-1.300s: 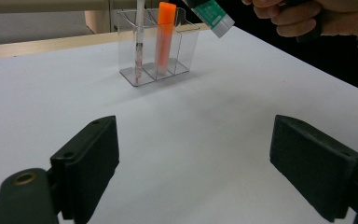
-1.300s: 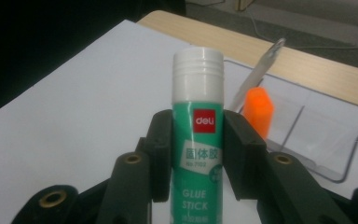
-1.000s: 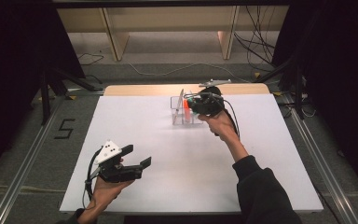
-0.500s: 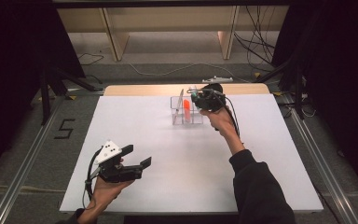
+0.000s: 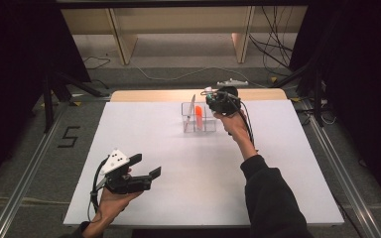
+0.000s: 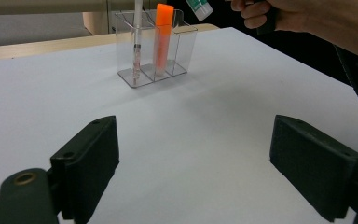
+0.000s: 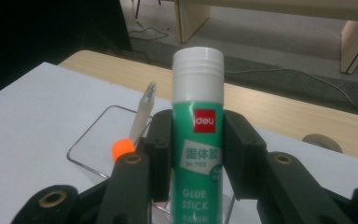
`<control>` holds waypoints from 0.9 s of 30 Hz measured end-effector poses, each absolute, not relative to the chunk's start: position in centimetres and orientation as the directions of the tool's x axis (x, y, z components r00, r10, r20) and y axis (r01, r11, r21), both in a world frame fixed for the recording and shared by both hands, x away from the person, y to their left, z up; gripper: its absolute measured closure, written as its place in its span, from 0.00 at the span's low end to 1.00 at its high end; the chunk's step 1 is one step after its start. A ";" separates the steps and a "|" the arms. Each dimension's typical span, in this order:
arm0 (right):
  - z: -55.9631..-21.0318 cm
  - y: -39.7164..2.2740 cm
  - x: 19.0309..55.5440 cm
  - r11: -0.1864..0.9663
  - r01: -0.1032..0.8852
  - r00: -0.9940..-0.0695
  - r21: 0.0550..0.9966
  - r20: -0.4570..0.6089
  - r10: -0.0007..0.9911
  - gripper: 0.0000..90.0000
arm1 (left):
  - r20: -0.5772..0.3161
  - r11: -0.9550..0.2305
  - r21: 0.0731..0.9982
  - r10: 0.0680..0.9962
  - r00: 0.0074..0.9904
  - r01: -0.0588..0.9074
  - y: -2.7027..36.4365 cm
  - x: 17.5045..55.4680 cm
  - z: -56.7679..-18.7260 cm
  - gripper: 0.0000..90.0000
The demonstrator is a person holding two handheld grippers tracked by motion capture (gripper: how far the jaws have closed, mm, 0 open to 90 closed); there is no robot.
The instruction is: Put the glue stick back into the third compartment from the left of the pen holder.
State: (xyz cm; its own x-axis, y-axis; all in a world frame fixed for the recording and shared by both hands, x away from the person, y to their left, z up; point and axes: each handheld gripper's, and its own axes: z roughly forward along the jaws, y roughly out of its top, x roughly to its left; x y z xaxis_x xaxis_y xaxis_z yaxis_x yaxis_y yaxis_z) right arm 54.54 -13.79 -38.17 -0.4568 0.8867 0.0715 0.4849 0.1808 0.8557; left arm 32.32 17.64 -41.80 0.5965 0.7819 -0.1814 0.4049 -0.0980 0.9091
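Observation:
A clear three-compartment organizer [image 5: 199, 124] stands at the far middle of the white table. Its middle slot holds an orange marker [image 5: 198, 114], and a thin white pen [image 5: 192, 105] stands in its left slot. My right gripper [image 5: 213, 101] hovers just right of and above it, shut on a green and white glue stick [image 7: 198, 88] held cap up over the organizer [image 7: 86, 142]. My left gripper [image 5: 146, 166] rests near the front left, open with nothing between its fingers [image 6: 88, 163]. It faces the organizer [image 6: 156, 70], marker [image 6: 163, 37] and pen [image 6: 136, 42].
The white cover [image 5: 178, 163] spans the table, with a strip of bare wood [image 5: 149, 95] along its far edge. A grey round object [image 7: 321, 142] lies on that wood. Shelving legs and cables sit on the floor beyond the table.
My right gripper has lifted and edged slightly farther back with the glue stick, staying beside the organizer. The left gripper has not moved.

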 end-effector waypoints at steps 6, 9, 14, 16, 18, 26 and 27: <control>-38.5 -13.8 55.0 0.171 0.487 -0.443 0.857 0.073 0.893 0.73 | -0.178 -0.102 0.909 0.781 0.598 0.404 17.7 32.3 -41.8 0.17; -38.6 -13.7 55.2 0.168 0.478 -0.441 0.862 0.071 0.895 0.73 | -0.181 -0.099 0.909 0.780 0.598 0.404 17.7 32.3 -41.7 0.17; -38.9 -13.5 55.5 0.161 0.481 -0.430 0.862 0.073 0.900 0.73 | -0.178 -0.101 0.910 0.780 0.599 0.403 17.7 32.3 -41.8 0.17; -39.0 -13.4 55.6 0.158 0.479 -0.430 0.864 0.074 0.900 0.73 | -0.180 -0.100 0.910 0.780 0.600 0.403 17.7 32.3 -41.7 0.17; -39.1 -13.4 55.6 0.156 0.476 -0.427 0.865 0.072 0.901 0.73 | -0.181 -0.100 0.909 0.779 0.600 0.404 17.7 32.3 -41.7 0.17; -39.6 -13.0 55.9 0.158 0.473 -0.424 0.867 0.067 0.903 0.73 | -0.182 -0.098 0.910 0.778 0.601 0.403 17.7 32.3 -41.7 0.17; -39.6 -13.0 55.9 0.157 0.477 -0.421 0.865 0.069 0.904 0.73 | -0.181 -0.099 0.910 0.778 0.601 0.402 17.7 32.3 -41.7 0.17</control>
State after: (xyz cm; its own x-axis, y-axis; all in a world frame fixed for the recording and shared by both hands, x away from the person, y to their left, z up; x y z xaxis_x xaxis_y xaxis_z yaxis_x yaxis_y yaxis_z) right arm 55.94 -12.95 -39.65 -0.4210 0.9045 0.0685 0.4773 0.1566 0.8647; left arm 32.27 17.69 -41.71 0.6013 0.7782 -0.1813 0.4025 -0.0989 0.9101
